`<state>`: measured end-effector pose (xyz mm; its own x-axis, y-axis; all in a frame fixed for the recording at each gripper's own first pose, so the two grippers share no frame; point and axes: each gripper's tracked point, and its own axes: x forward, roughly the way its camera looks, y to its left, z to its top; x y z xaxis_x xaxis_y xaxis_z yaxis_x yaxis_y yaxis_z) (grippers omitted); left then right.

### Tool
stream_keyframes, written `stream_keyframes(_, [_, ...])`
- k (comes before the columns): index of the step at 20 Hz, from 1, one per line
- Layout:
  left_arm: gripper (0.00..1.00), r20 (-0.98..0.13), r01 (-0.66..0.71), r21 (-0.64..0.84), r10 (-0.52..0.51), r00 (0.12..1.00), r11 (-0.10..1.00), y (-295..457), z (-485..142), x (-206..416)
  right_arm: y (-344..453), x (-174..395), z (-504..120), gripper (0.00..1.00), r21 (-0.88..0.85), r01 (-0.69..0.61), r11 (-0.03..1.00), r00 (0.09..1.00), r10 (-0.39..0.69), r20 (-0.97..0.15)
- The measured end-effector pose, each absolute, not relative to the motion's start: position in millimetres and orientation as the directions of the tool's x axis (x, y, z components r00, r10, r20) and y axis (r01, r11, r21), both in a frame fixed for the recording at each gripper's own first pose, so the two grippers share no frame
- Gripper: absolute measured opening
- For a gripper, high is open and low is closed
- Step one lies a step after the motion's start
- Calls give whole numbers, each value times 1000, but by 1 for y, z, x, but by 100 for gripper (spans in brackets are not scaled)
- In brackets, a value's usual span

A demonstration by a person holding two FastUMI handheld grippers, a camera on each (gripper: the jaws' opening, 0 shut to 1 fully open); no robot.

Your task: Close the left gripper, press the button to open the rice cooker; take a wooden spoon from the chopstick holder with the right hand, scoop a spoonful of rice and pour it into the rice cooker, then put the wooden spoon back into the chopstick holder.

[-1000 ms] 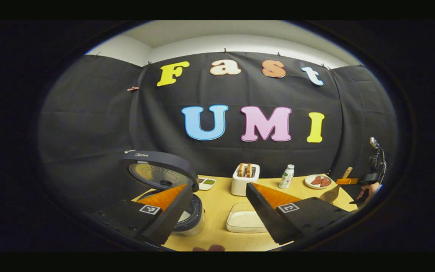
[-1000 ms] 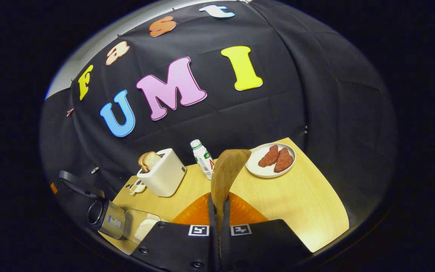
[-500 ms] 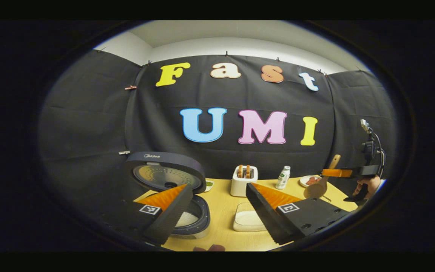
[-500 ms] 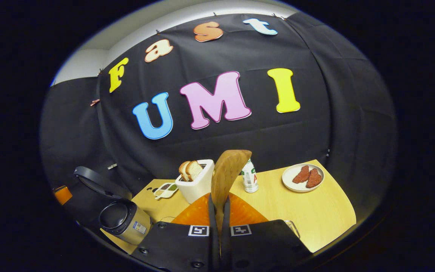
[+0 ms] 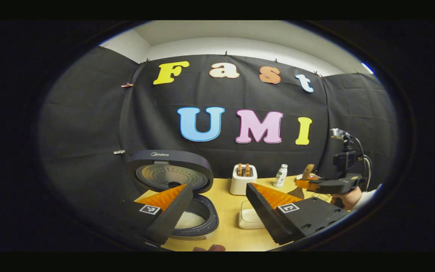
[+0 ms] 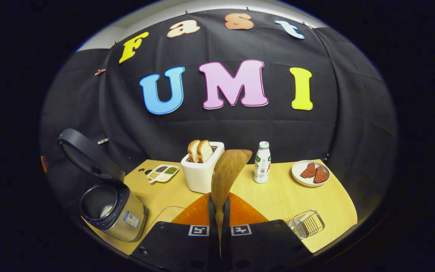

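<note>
The rice cooker (image 5: 198,223) stands open at the table's left, its lid (image 5: 170,172) raised and white rice showing in the pot. My left gripper (image 5: 217,204) hovers in front of it, open and empty. In the right gripper view the cooker (image 6: 113,209) stands at lower left. My right gripper (image 6: 219,200) is shut on the wooden spoon (image 6: 227,172), whose bowl points up and away. The wire chopstick holder (image 6: 308,223) stands at the table's front right, just right of my right fingers. In the left gripper view the right gripper (image 5: 303,184) holds the spoon (image 5: 308,170) over the table's right side.
A glass rice box (image 5: 248,220) sits mid-table between my left fingers. Behind stand a white toaster (image 6: 202,172) with bread, a small bottle (image 6: 263,162), a plate of meat (image 6: 321,181) and a seasoning dish (image 6: 162,172). A hand (image 5: 347,198) holds the right gripper.
My right gripper has levelled out and dropped lower with the spoon, bringing the chopstick holder into its view. My left gripper has drawn back from the cooker.
</note>
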<state>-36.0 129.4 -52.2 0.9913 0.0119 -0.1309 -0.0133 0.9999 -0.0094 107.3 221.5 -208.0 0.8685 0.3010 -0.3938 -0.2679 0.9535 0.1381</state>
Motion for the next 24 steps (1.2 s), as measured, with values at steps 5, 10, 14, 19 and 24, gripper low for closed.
stream_keyframes(5, [97,-132,12,-20,-15,991,1000,145,-58,-38,236,110,-255,11,-73,-226,971,876,169,-452])
stream_keyframes(10, [97,-137,9,-23,-12,990,1000,163,-65,-39,242,105,-301,6,-179,-159,971,854,45,-518])
stream_keyframes(14, [97,-142,2,-32,-6,990,999,173,-71,-42,258,104,-314,6,-183,-157,970,830,30,-557])
stream_keyframes(19, [97,-164,-11,-35,5,986,999,177,-77,-43,284,96,-322,6,-21,-153,988,776,107,-621])
stream_keyframes(24, [96,-162,-15,-33,9,987,999,178,-75,-46,292,94,-325,6,173,-82,981,734,177,-656])
